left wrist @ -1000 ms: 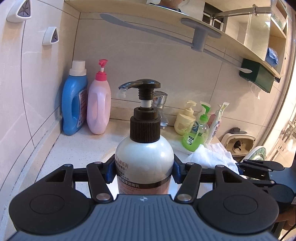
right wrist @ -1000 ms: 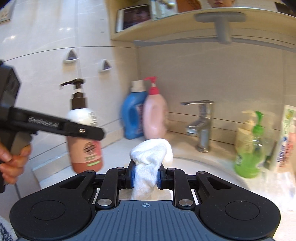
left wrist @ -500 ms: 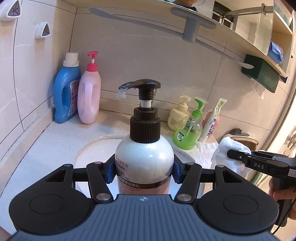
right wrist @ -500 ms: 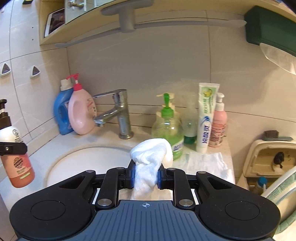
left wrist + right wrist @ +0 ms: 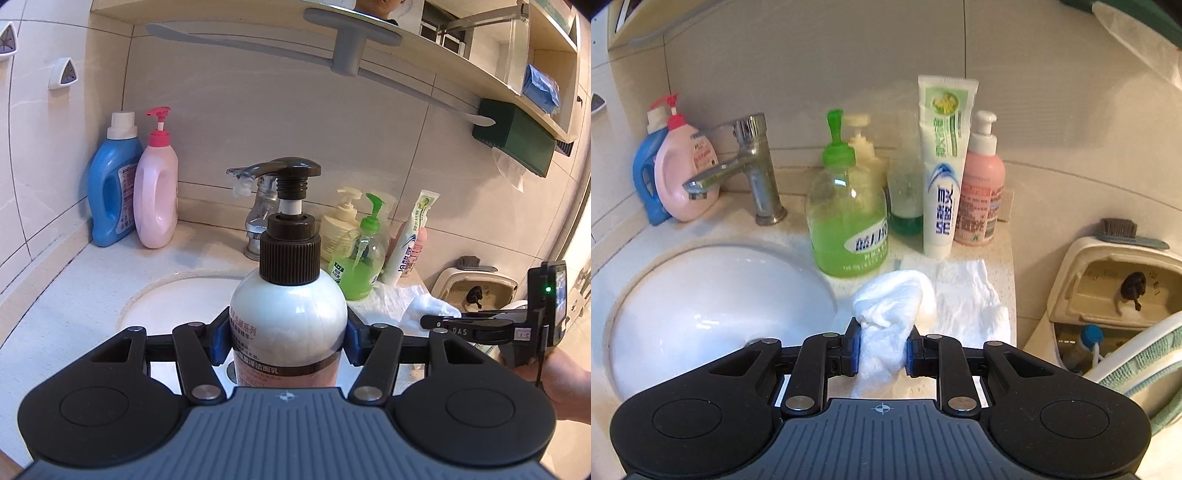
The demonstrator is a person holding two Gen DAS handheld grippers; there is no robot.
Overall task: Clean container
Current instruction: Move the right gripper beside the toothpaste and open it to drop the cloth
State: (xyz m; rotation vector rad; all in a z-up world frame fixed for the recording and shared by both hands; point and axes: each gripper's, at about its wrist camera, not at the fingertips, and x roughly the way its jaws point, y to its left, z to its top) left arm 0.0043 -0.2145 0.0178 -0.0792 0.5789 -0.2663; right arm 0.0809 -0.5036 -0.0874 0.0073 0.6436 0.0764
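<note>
My left gripper (image 5: 286, 343) is shut on a white pump bottle (image 5: 288, 325) with a dark brown pump head, held upright above the sink basin (image 5: 177, 299). My right gripper (image 5: 881, 350) is shut on a bunched white cloth (image 5: 890, 310) and holds it over the counter at the basin's right rim, in front of the green soap bottle (image 5: 849, 229). The right gripper with its cloth also shows at the right of the left wrist view (image 5: 443, 321). The pump bottle is out of the right wrist view.
A chrome faucet (image 5: 746, 162) stands behind the basin (image 5: 713, 306). Blue (image 5: 112, 192) and pink (image 5: 157, 195) bottles stand at the back left. A toothpaste tube (image 5: 943, 173), pink lotion bottle (image 5: 980, 188) and flat white paper (image 5: 964, 291) sit on the right counter. An open toilet tank (image 5: 1115, 288) is right.
The right gripper with the cloth has swung right and lower, from facing the pump bottle to the counter by the soap bottles. The left gripper has turned right with the bottle, over the basin.
</note>
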